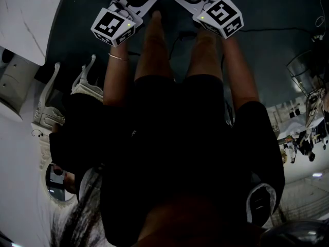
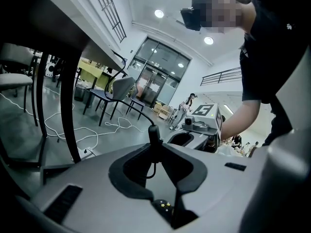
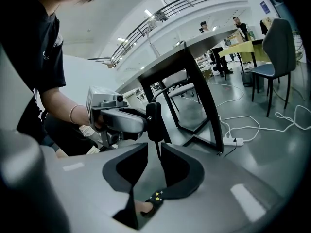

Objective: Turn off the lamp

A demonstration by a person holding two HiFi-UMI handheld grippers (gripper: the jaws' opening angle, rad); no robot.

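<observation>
Pinching the black cord switch (image 2: 154, 134) at its jaws' tips, the left gripper (image 2: 154, 146) faces the right gripper (image 3: 154, 144), whose jaws stand narrowly apart around the cord (image 3: 157, 157) just under that switch.

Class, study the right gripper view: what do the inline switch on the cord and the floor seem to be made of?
Inline switch: likely black plastic, matt, with a smooth moulded body. Floor: perhaps polished concrete or a coating; grey, seamless, faint sheen.
</observation>
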